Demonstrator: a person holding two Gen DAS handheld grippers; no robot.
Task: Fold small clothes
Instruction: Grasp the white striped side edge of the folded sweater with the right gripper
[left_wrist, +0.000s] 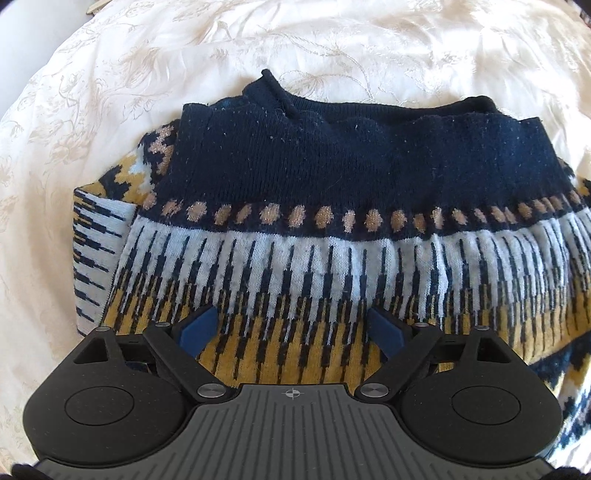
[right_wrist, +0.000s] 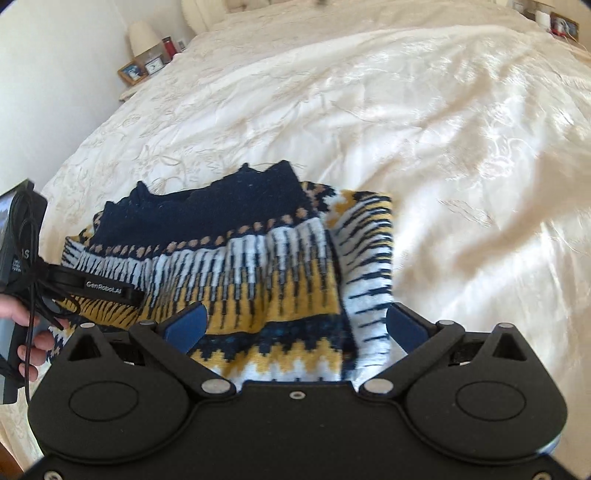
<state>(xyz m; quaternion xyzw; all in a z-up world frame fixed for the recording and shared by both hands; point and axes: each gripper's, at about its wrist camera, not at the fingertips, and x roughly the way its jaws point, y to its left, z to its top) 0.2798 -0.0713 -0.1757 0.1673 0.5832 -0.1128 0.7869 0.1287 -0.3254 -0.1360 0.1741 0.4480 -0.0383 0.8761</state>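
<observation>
One folded sweater (left_wrist: 295, 229) mid-frame on the bedspread (left_wrist: 332, 44), two grippers, left (left_wrist: 291, 332) and right (right_wrist: 295, 328), both spread wide over it holding nothing, its lower edge hidden behind them.

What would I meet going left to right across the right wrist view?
Person's hand holding the black left gripper → navy, yellow and white patterned knit sweater → cream embroidered bedspread.

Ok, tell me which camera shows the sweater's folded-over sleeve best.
The right wrist view: the sleeve lies folded over the sweater, seen along its whole length. The left wrist view shows only a striped strip of what may be a sleeve at the sweater's edge.
</observation>
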